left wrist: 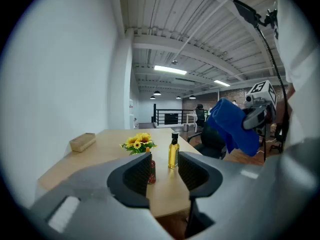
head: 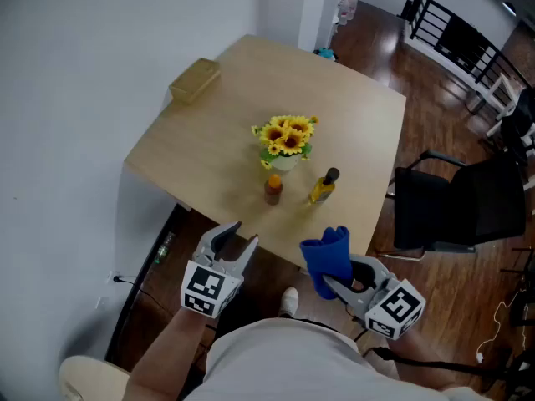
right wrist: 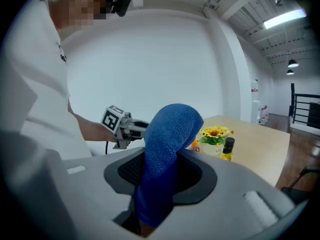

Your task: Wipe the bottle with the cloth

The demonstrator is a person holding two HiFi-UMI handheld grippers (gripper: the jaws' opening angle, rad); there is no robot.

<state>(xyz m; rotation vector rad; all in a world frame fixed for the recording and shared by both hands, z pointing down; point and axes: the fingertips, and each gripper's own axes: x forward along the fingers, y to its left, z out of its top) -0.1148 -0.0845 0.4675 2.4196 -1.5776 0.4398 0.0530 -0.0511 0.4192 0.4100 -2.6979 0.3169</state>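
Observation:
A yellow oil bottle (head: 323,187) with a black cap stands upright near the front edge of the wooden table (head: 209,153). It also shows in the left gripper view as the bottle (left wrist: 173,153) and in the right gripper view as the bottle (right wrist: 227,149). My right gripper (head: 336,279) hovers in front of the table edge, shut on a blue cloth (head: 328,257) that sticks up from its jaws; the cloth (right wrist: 167,149) hides its pads. My left gripper (head: 238,236) is held off the table's near corner, its jaws a narrow gap apart with nothing between them (left wrist: 165,166).
A pot of sunflowers (head: 286,140) and a small orange-capped bottle (head: 273,190) stand close to the left of the oil bottle. A wooden box (head: 195,79) lies at the far left edge. A black chair (head: 456,203) stands to the right of the table.

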